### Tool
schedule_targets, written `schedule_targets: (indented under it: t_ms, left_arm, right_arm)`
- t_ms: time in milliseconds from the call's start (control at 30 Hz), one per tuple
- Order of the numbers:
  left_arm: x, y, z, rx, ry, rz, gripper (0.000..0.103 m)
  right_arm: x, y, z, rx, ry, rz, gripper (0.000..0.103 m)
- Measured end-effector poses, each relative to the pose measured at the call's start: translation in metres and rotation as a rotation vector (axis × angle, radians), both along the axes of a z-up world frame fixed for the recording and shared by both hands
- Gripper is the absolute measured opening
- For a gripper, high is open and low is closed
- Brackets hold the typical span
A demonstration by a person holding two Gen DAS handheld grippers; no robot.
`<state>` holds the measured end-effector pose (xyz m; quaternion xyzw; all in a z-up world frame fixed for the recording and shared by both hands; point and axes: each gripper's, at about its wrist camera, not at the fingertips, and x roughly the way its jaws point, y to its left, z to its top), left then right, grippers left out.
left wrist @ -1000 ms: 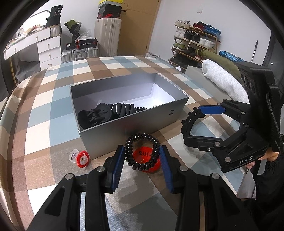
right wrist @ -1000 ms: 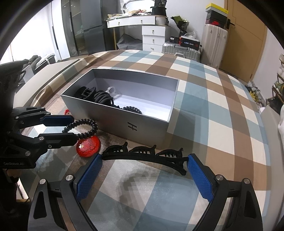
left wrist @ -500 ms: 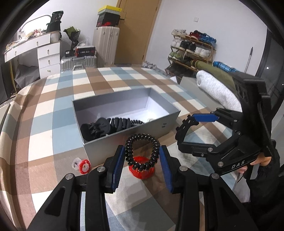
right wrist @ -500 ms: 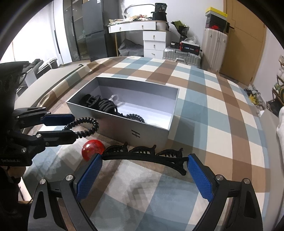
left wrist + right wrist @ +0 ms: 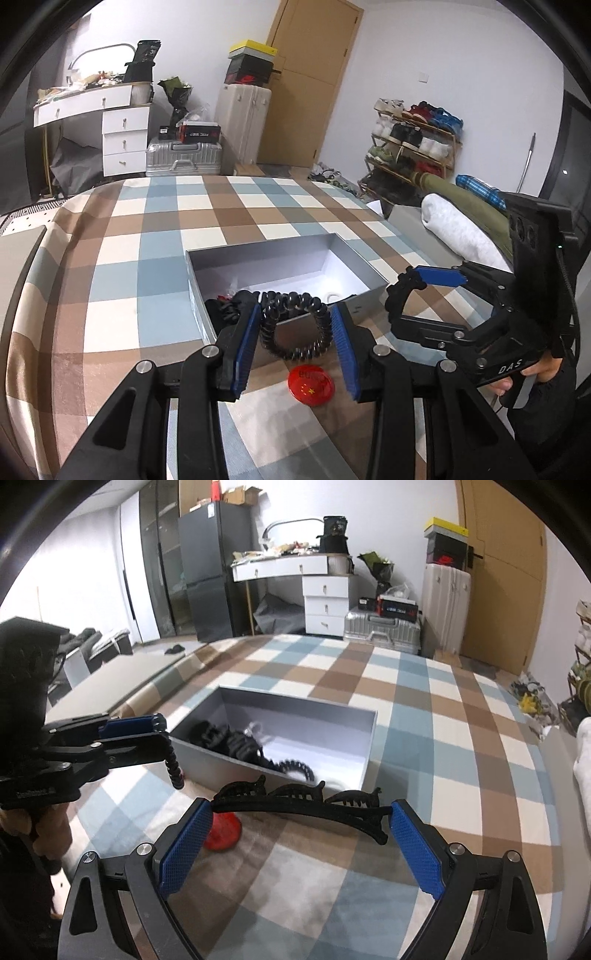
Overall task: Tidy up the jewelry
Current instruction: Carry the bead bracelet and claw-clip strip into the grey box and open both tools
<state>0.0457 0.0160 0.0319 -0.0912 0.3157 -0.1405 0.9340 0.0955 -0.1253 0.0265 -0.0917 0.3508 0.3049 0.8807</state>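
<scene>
My left gripper (image 5: pixel 295 343) is shut on a black spiral hair tie (image 5: pixel 293 328) and holds it in the air just in front of the grey box (image 5: pixel 266 254). My right gripper (image 5: pixel 299 845) is shut on a long black hair clip (image 5: pixel 299 805), held crosswise above the checked cloth near the box's front wall (image 5: pixel 229 762). The box holds black hair clips and coil ties (image 5: pixel 236 742). A red round badge (image 5: pixel 311 380) lies on the cloth below both grippers; it also shows in the right wrist view (image 5: pixel 221 832).
The box stands on a checked blue, brown and white cloth (image 5: pixel 147 258) over a table. A rolled white and green bundle (image 5: pixel 461 225) lies at the right edge. A white desk (image 5: pixel 295 568), suitcases and a shoe rack (image 5: pixel 413 140) stand behind.
Both grippers have risen with their items and tilted up. The spiral hair tie came off the red badge and now hangs level with the box's front rim.
</scene>
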Motion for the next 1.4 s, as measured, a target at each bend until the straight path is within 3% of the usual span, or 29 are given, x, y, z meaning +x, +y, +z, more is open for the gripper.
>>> schedule_targets:
  t_ms: [433,867,1100,1267,1333,1400]
  left_arm:
    - [0.016,0.008,0.012,-0.028,-0.034,0.037,0.034]
    - [0.04,0.011,-0.007,0.036,0.01,0.099,0.034]
    - [0.041,0.007,-0.012,0.079,0.022,0.122,0.034]
    - [0.033,0.015,-0.007,0.057,0.028,0.144,0.035]
    - [0.026,0.019,-0.005,0.063,0.026,0.157,0.041]
    - [0.016,0.02,-0.002,0.084,0.02,0.176,0.056]
  right_arm:
    - [0.015,-0.001,0.013,0.038,-0.019,-0.016,0.097]
    - [0.043,0.017,-0.003,0.073,0.043,-0.038,0.097]
    - [0.047,0.027,-0.011,0.056,0.037,-0.045,0.097]
    - [0.039,0.025,-0.006,0.051,0.001,-0.032,0.101]
    - [0.038,0.023,-0.004,0.04,-0.01,-0.052,0.101]
    - [0.034,0.017,-0.002,0.041,-0.009,-0.065,0.101]
